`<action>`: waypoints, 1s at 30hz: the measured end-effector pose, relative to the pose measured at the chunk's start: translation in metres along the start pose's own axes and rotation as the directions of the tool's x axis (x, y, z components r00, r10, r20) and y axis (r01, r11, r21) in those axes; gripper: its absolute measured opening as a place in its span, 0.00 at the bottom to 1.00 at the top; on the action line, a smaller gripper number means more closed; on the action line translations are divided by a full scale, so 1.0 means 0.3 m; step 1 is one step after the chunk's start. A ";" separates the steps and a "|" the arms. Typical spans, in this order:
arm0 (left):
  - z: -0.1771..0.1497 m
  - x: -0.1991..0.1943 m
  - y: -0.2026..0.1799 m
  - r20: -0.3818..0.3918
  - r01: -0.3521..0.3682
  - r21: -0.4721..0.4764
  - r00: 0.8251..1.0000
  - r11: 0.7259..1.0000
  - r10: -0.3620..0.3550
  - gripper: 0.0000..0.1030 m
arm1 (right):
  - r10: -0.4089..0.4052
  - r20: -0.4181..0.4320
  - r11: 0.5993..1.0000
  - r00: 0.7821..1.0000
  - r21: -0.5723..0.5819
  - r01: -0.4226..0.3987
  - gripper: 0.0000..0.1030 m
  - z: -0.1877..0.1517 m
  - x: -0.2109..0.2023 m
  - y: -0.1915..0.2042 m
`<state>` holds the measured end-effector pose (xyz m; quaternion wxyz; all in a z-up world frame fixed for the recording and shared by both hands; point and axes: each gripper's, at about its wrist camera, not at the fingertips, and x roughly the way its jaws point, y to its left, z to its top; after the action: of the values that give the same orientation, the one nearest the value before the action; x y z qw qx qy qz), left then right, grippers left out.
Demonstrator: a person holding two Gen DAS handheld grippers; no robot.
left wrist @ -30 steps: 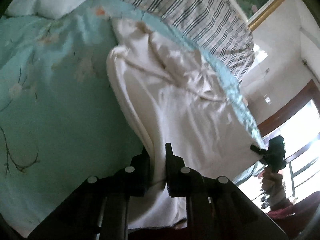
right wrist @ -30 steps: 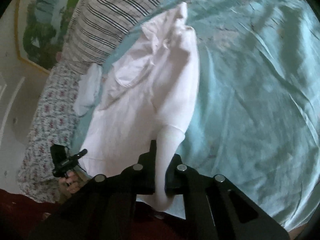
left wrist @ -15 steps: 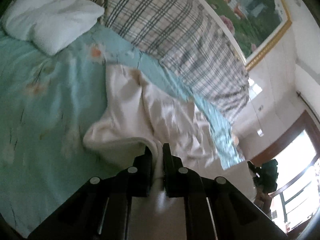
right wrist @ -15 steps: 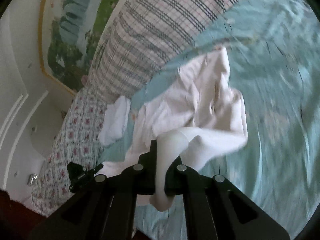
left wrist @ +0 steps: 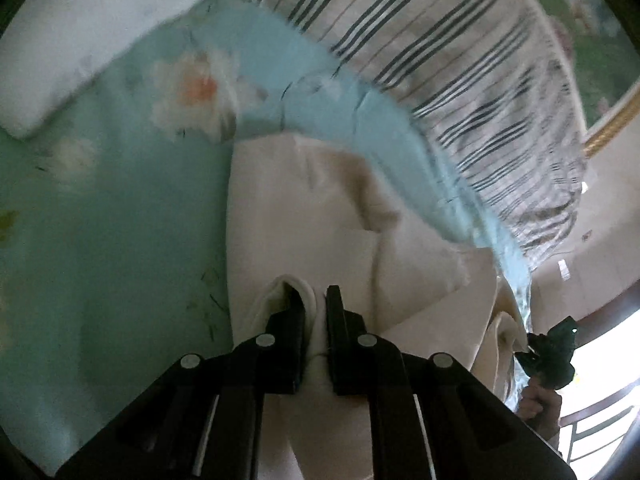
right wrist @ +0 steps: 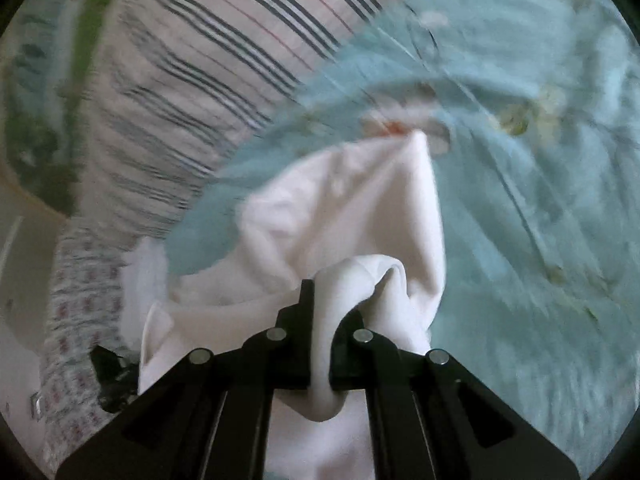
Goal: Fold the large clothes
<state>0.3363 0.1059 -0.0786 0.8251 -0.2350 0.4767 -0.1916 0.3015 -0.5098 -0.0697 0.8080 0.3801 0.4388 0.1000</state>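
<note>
Cloth of the white garment on the bed looks light and limp, best held at bunched edges, where left gripper and right gripper each sit clamped on a fold.

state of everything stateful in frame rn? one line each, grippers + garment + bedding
left gripper: shut on white garment, fabric pinched between the fingers.
right gripper: shut on white garment, a bunched fold pinched between the fingers.
white garment: partly folded over itself, far end lying on the bed, near edge lifted by both grippers.
teal floral sheet: spread on the bed, lightly creased.
striped quilt: lying along the bed's far side.
white pillow: lying on the sheet.
</note>
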 end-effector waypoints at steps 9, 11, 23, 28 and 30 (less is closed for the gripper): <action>0.025 -0.134 0.014 0.073 -0.008 0.066 0.997 0.998 0.003 0.62 | 0.138 -0.002 0.981 0.990 0.136 -0.136 0.20 0.044 -0.026 -0.079; 0.017 -0.219 0.011 0.128 -0.053 0.082 0.991 0.995 0.042 0.66 | 0.135 0.081 0.980 0.988 0.134 -0.145 0.44 0.045 -0.115 -0.074; -0.310 0.025 -0.375 -0.192 0.109 0.396 0.981 0.912 -0.034 0.64 | -0.084 -0.225 0.851 0.971 -0.523 -0.047 0.36 -0.285 0.073 0.331; -0.117 0.145 -0.300 -0.119 -0.021 0.381 0.990 0.924 0.071 0.50 | -0.189 -0.192 0.854 0.963 -0.517 0.065 0.11 -0.169 0.207 0.269; 0.001 0.160 -0.245 -0.071 -0.076 0.329 0.992 0.941 0.105 0.48 | -0.198 -0.125 0.899 0.972 -0.418 0.129 0.00 -0.063 0.210 0.204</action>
<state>0.3524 0.0199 -0.0700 0.8388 -0.0647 0.4845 -0.2398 0.3346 -0.4264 -0.0725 0.8361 0.1556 0.5038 0.1517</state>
